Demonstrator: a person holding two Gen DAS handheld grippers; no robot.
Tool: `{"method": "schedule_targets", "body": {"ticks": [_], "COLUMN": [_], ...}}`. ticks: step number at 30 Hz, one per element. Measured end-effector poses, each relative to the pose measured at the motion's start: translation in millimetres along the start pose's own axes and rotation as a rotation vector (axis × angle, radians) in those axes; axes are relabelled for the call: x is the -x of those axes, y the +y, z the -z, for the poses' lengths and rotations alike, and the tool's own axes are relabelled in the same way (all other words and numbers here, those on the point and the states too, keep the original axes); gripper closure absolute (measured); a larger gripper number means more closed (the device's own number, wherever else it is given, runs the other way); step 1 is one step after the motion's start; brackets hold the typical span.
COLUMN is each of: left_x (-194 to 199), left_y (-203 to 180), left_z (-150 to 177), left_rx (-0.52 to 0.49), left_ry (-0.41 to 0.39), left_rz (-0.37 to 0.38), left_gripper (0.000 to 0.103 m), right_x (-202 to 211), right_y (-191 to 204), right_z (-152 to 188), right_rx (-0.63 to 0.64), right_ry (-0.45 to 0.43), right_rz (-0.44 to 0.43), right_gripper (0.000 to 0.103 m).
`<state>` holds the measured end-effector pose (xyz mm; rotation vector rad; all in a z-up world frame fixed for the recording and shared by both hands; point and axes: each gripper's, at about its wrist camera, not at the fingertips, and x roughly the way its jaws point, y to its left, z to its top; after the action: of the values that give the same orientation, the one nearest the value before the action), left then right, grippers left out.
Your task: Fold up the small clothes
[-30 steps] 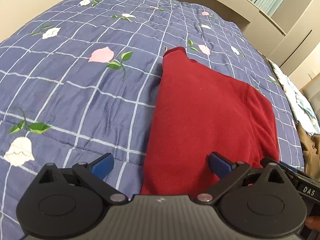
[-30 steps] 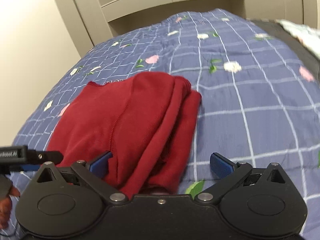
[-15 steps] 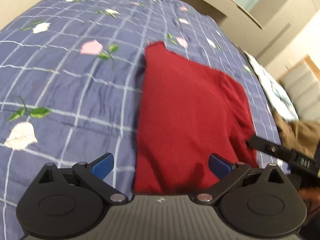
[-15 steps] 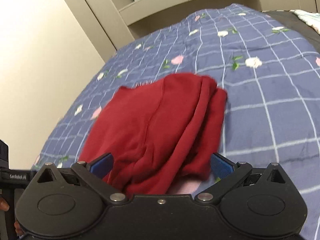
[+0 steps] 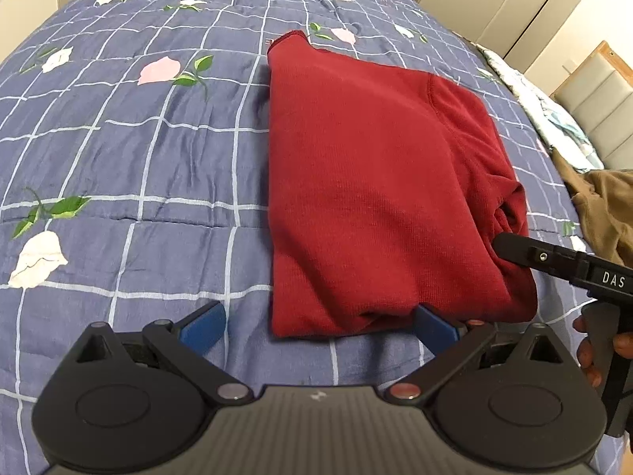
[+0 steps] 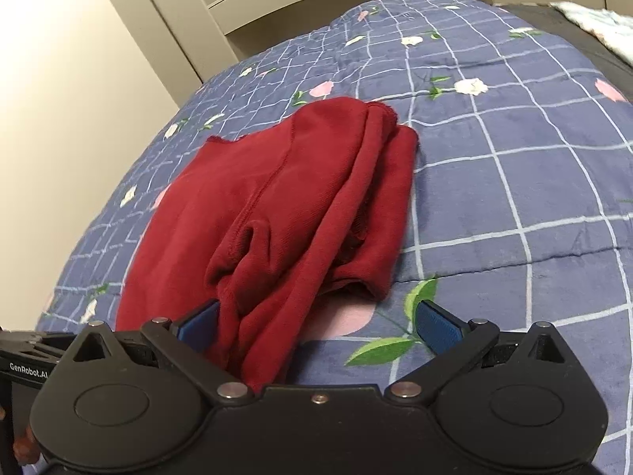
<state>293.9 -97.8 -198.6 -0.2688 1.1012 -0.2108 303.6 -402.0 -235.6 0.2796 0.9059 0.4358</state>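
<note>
A dark red garment [image 5: 368,182] lies folded into a rough rectangle on the blue floral quilt [image 5: 118,150]. My left gripper [image 5: 316,322] is open and empty, just short of the garment's near edge. The right gripper's black finger [image 5: 554,257] reaches in from the right and touches the garment's bunched right side. In the right wrist view the garment [image 6: 277,206] lies with its bunched folds between my open right gripper's [image 6: 316,322] blue pads; the cloth runs under the gripper body.
A brown garment [image 5: 605,206] lies at the quilt's right edge, with a light patterned cloth [image 5: 554,107] beyond it. Beige cupboards [image 6: 166,19] stand behind the bed. The quilt [image 6: 514,158] stretches right of the red garment.
The left gripper has drawn back, so the garment's near edge now lies in front of its fingers. The right gripper has moved in against the bunched side. The garment stays folded.
</note>
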Motion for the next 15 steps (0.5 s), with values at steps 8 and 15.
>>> {"method": "schedule_targets", "body": {"ticks": [8, 15], "left_x": [17.8, 6.2], "left_y": [16.3, 16.7], "left_z": [-9.9, -46.5], "left_rx": [0.082, 0.092], "left_ry": [-0.047, -0.104], "left_rz": [0.104, 0.098], "left_gripper": [0.000, 0.000], "right_x": [11.0, -9.2], "right_y": [-17.6, -24.7], "right_z": [-11.6, -42.4], "right_rx": [-0.096, -0.090], "right_ry": [-0.017, -0.029], "right_rz": [-0.137, -0.135], "right_gripper": [0.001, 0.000]}}
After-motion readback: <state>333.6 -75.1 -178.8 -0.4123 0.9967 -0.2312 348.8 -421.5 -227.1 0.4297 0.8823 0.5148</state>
